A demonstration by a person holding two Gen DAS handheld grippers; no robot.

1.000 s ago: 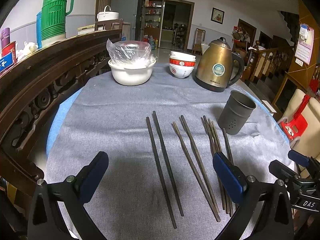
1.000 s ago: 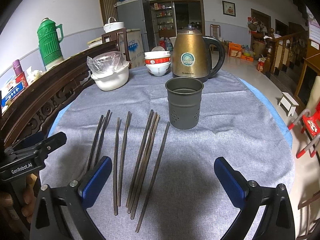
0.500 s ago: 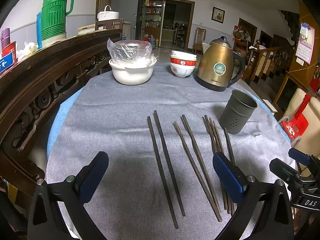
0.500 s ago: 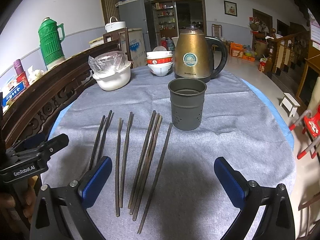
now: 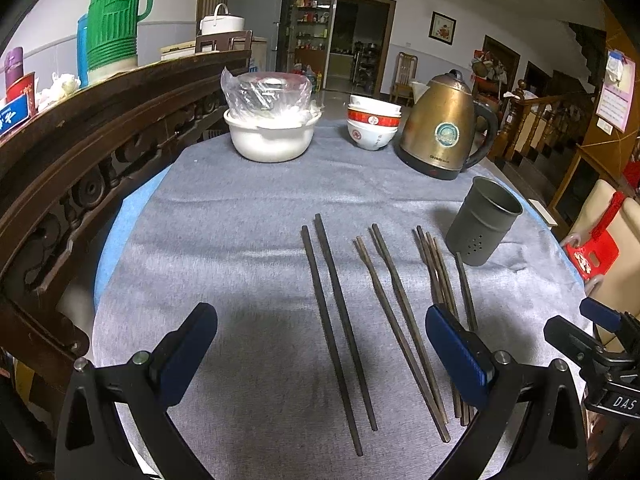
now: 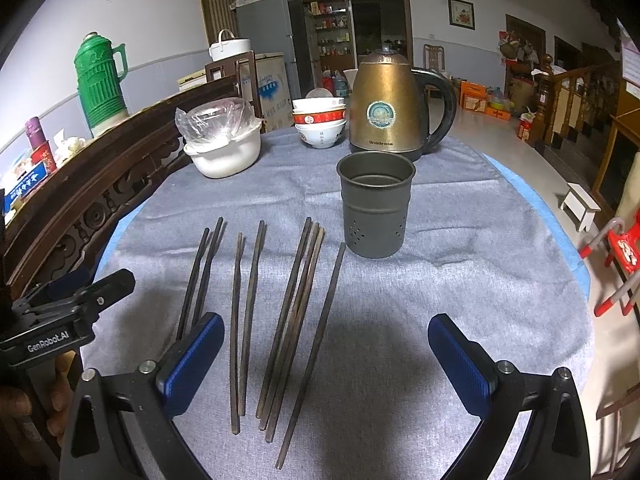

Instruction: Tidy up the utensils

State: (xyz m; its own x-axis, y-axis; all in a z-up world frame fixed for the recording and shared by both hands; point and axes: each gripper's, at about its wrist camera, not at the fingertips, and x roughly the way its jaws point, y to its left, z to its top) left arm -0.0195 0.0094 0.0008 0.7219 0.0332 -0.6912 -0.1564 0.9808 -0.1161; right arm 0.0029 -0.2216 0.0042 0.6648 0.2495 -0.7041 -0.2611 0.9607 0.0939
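Right wrist view: chopsticks (image 6: 296,320) are laid flat on the grey cloth (image 6: 460,280) in the near-middle of the round table, running from the near edge toward the far side. Four groups are seen: a dark pair (image 6: 200,276) at the left, a brown pair (image 6: 245,320) beside it, a bundle of three touching each other, then a single stick (image 6: 316,348) at the right, slightly apart. A grey metal utensil holder (image 6: 375,204) with holes near its base stands upright just beyond the far ends of the right-hand sticks, not touching them; nothing is seen inside it.

Right gripper (image 6: 324,364) is held wide apart above the near ends of the sticks, nothing between its blue pads. Left gripper (image 5: 322,356) is also spread wide and empty, with the dark pair (image 5: 338,320) and brown pair (image 5: 400,328) framed between its fingers in the left wrist view; the holder (image 5: 482,226) is seen there toward the right edge of the table.

Along the far edge of the table are set a gold electric kettle (image 6: 386,108), stacked red-and-white bowls (image 6: 320,122) and a white pot (image 6: 228,152) covered with plastic film. A carved wooden rail (image 6: 100,200) runs by the left edge, with a green thermos (image 6: 100,80) behind it. Blue table covering (image 6: 560,232) shows past the cloth at the right edge.
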